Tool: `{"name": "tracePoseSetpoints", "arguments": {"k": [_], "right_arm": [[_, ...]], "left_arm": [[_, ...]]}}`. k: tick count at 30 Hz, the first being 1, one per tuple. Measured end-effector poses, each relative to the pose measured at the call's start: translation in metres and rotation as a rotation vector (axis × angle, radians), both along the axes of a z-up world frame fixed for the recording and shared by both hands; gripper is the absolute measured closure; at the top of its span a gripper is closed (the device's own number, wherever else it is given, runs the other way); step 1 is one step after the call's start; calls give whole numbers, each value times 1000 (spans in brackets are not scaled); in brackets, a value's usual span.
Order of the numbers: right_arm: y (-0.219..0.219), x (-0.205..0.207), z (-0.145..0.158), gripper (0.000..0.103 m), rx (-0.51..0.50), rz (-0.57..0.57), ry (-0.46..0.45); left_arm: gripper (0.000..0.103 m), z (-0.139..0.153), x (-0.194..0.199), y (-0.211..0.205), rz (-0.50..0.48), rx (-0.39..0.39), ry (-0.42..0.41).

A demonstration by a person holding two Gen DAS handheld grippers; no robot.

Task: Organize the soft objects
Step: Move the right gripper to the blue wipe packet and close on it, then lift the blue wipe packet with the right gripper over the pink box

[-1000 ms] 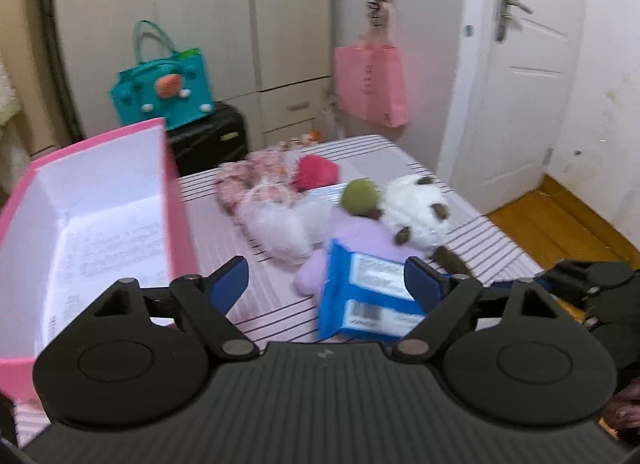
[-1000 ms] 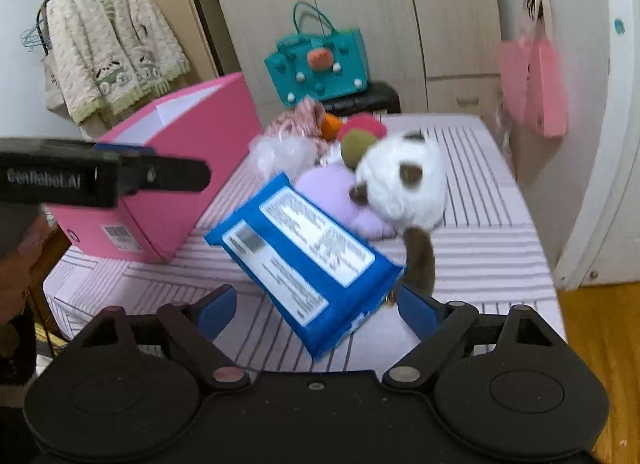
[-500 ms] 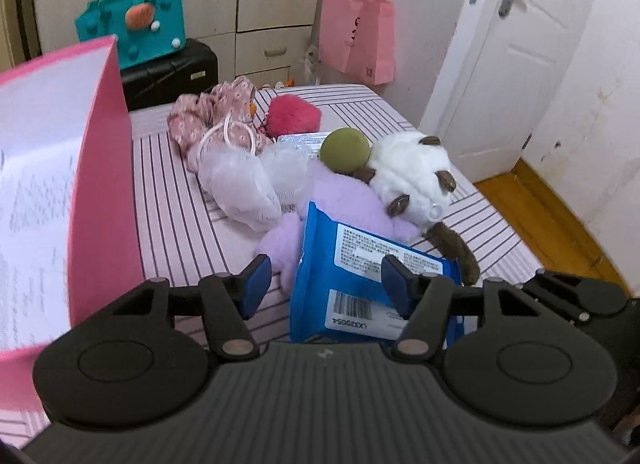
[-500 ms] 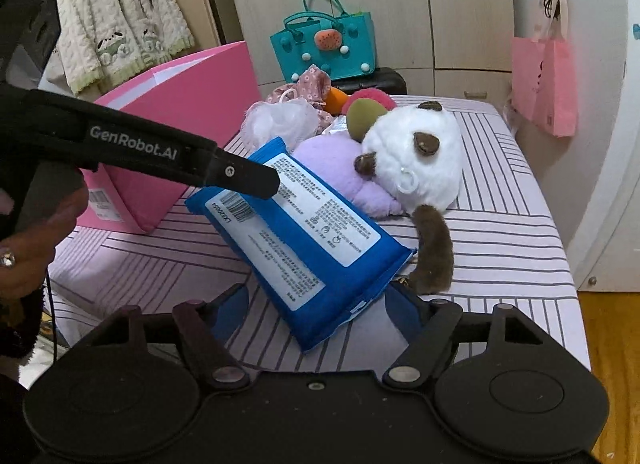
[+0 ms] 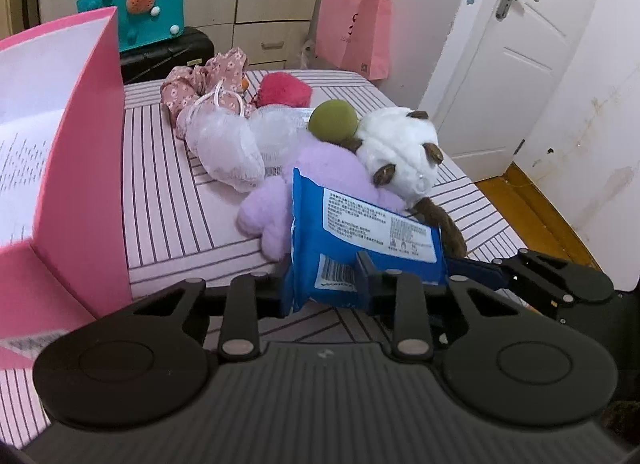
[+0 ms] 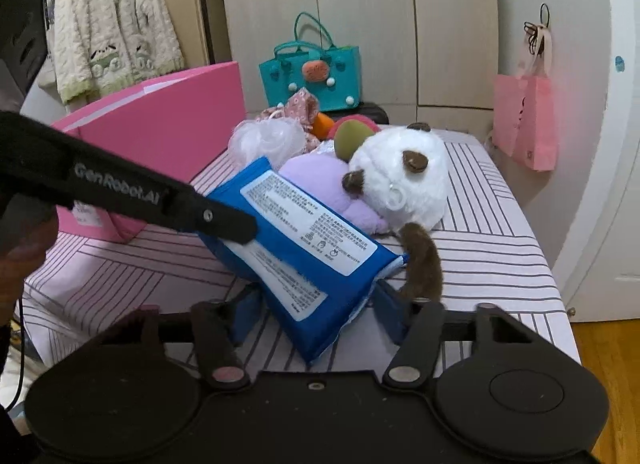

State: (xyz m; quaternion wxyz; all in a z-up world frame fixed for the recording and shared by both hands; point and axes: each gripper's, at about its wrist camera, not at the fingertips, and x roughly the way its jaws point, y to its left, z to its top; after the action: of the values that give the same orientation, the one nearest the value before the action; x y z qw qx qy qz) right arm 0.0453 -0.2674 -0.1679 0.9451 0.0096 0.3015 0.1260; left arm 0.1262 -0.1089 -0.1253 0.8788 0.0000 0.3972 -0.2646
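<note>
"genrobot.ai" on left gripper (image 6: 240,230), blue pack (image 6: 304,248) label unreadable

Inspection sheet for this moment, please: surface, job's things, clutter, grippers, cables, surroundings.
Surface: striped pink cloth on a table.
Job's things: blue pack, tilted against purple plush; white plush, mesh pouch, open pink box.
Clutter: nothing seen.
Grippers: left gripper and right gripper both just closed onto the pack's ends.
Cables: thin black cord at the left edge.
Surroundings: wardrobe, teal bag, pink bag, door.
</note>
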Motion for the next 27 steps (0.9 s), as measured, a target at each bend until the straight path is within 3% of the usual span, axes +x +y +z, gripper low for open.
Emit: {"name": "tracePoseSetpoints", "arguments": {"k": [6, 14, 22, 27], "right_arm": [[-1, -4, -2, 47, 12, -6, -31], [-5, -7, 9, 50, 22, 6, -4], [11, -23, 40, 50, -83, 81, -26], [23, -24, 66, 50, -116, 148, -35]], "left_arm": [[74, -1, -7, -7, 22, 27, -14], [74, 13, -14, -11, -19, 61, -1], [74, 41, -28, 0, -101, 85, -10], [74, 62, -34, 20, -115, 62, 2]]}}
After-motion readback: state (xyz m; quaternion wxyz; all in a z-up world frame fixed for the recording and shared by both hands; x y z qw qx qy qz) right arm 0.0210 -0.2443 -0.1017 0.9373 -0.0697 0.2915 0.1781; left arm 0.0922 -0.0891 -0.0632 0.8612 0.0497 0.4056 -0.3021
